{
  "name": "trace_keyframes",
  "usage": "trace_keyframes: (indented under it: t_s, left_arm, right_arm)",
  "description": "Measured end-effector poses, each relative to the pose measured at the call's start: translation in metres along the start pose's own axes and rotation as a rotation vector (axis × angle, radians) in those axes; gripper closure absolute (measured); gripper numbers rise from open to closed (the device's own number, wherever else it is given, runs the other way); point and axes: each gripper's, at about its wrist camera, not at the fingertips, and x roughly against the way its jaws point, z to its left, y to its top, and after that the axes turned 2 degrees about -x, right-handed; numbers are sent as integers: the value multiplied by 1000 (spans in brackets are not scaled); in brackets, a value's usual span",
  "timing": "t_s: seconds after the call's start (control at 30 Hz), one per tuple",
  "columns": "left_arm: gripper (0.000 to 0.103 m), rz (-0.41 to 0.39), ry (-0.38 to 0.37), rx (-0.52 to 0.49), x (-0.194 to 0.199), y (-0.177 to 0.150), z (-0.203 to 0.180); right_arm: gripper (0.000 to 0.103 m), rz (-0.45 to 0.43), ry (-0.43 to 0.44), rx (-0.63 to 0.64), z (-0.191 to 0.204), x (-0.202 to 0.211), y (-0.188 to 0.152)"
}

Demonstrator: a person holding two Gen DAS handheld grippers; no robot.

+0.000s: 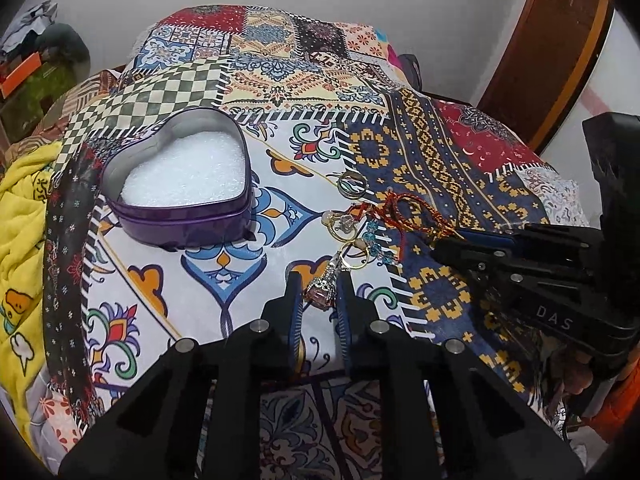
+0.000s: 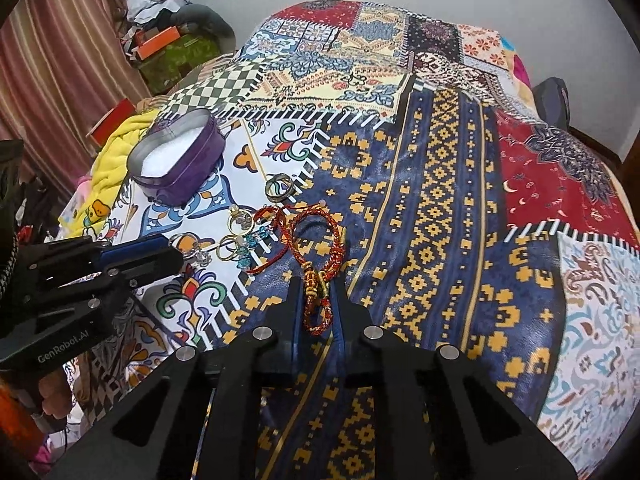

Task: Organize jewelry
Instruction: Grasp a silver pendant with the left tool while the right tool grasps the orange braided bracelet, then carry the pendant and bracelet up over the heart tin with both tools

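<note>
The heart-shaped purple tin (image 1: 180, 184), lidless and lined with white foam, sits at about ten o'clock from the left gripper (image 1: 319, 284), well apart across the patterned bedspread (image 1: 420, 152). That gripper's jaws stand narrow around a silver Eiffel Tower charm with a pink stone (image 1: 323, 285), long axis running toward one o'clock where it joins a gold ring (image 1: 354, 254); whether the pads actually press it I cannot tell. The right gripper (image 2: 316, 296) likewise brackets the red and gold braided bracelet (image 2: 318, 264), its strands trailing to twelve o'clock. The left hand is nearer the tin, so its charm probably travels first.
</note>
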Motion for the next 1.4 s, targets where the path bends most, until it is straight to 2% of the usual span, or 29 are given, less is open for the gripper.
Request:
trace_keyframes:
  t_s: [0.43,0.87,1.03,1.4]
  left_arm:
    - [87,-78,7,38,40,-1,6]
    - [87,-148,18,92,73,-2,31]
    - [87,-132,36,102,69,-5,42]
    - [87,-15,63,85,32,-22,48]
  right_arm:
    - [92,-74,-21,3,14,33,9]
    - [92,-117,15,43,43,41,20]
    - [92,-110,27,55,50,37,19]
    - [91,-95,25,54,48,32,18]
